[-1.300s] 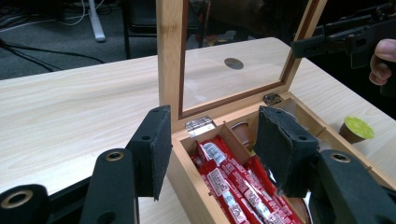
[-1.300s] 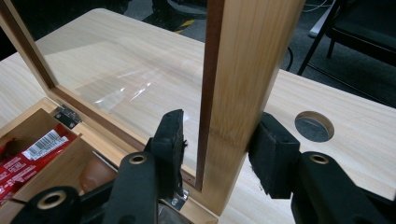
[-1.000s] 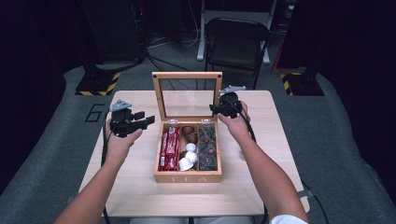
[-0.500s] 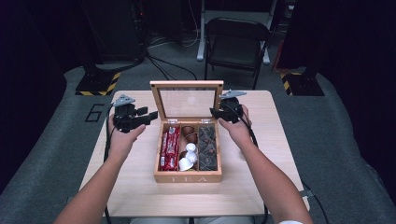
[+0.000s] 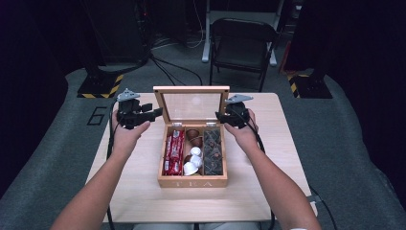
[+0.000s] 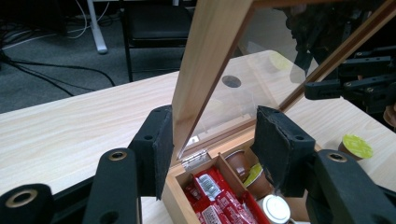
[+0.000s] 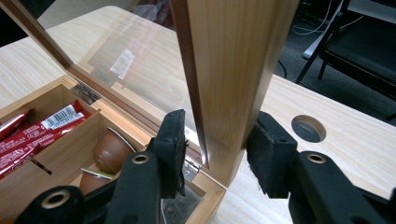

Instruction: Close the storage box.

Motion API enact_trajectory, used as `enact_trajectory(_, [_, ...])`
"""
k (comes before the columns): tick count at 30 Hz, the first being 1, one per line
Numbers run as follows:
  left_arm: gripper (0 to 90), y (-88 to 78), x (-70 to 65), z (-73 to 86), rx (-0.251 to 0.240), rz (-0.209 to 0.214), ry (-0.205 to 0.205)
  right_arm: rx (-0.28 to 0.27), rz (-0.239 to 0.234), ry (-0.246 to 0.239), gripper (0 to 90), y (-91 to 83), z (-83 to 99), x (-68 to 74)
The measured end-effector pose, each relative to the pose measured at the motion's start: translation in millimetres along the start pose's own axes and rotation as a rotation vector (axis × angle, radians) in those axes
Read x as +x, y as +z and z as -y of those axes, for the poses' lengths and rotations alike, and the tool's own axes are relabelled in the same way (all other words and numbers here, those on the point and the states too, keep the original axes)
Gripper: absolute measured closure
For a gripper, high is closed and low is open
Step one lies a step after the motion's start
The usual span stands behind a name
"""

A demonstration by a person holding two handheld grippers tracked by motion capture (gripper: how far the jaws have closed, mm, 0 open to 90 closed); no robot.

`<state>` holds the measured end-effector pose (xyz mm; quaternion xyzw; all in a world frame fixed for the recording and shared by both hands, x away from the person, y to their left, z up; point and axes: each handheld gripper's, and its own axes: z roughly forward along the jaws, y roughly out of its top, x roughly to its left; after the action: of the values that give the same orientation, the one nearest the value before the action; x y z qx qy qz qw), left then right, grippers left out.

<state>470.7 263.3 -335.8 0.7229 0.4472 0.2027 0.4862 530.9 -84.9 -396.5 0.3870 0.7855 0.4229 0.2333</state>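
A wooden tea box [image 5: 193, 182] sits mid-table with its glass lid [image 5: 191, 89] raised. It holds red packets [image 5: 173, 152], brown and white capsules [image 5: 192, 160] and dark packets [image 5: 213, 151]. My left gripper [image 5: 155, 114] is at the lid's left edge. In the left gripper view it [image 6: 215, 135] stands open astride the lid frame [image 6: 205, 65], whose face lies against the left pad. My right gripper [image 5: 219, 116] is at the lid's right edge. In the right gripper view it [image 7: 219, 135] is shut on the lid frame [image 7: 229, 70].
A green-topped capsule [image 6: 357, 145] lies on the table right of the box. There is a round cable hole [image 7: 308, 128] in the tabletop behind the box. A black folding chair [image 5: 242, 38] stands beyond the table's far edge, with cables on the floor.
The lid's top edge has dropped and looks wider, so the lid has tilted. My left gripper has moved in to the lid's left edge. The right gripper has lowered slightly with the lid.
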Motion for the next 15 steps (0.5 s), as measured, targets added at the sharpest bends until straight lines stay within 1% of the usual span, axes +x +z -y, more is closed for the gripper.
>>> enact_trajectory(1, [47.4,-0.1,-0.1,-0.9,-0.001,0.002,0.002,0.003,0.000,0.005,58.2,-0.7,0.0,0.5])
enact_trajectory(3, [47.9,-0.5,-1.7,-3.4,-0.002,0.003,-0.001,-0.002,0.000,-0.003,58.3,-1.4,0.2,0.1])
enact_trajectory(4, [48.3,-0.8,-1.4,-5.2,0.002,0.003,0.011,-0.005,-0.004,0.005,58.3,-1.8,0.5,0.6])
enact_trajectory(6, [49.3,-1.4,-2.2,-8.1,-0.003,0.003,0.008,-0.006,-0.001,-0.004,58.3,-2.8,1.5,0.5])
enact_trajectory(8, [50.2,-0.9,-2.8,-10.9,0.002,-0.001,0.010,-0.008,-0.003,0.001,58.2,-3.2,2.4,1.5])
enact_trajectory(11, [51.2,-0.8,-4.5,-13.9,0.011,-0.002,0.020,-0.015,-0.002,-0.015,58.1,-3.8,3.5,1.7])
enact_trajectory(12, [51.3,-0.7,-5.4,-14.9,0.009,-0.006,0.030,-0.014,-0.001,-0.006,58.1,-4.2,3.9,2.8])
enact_trajectory(15, [51.9,-1.0,-8.1,-16.9,0.003,-0.017,0.032,-0.018,-0.004,-0.020,57.8,-5.2,5.0,3.0])
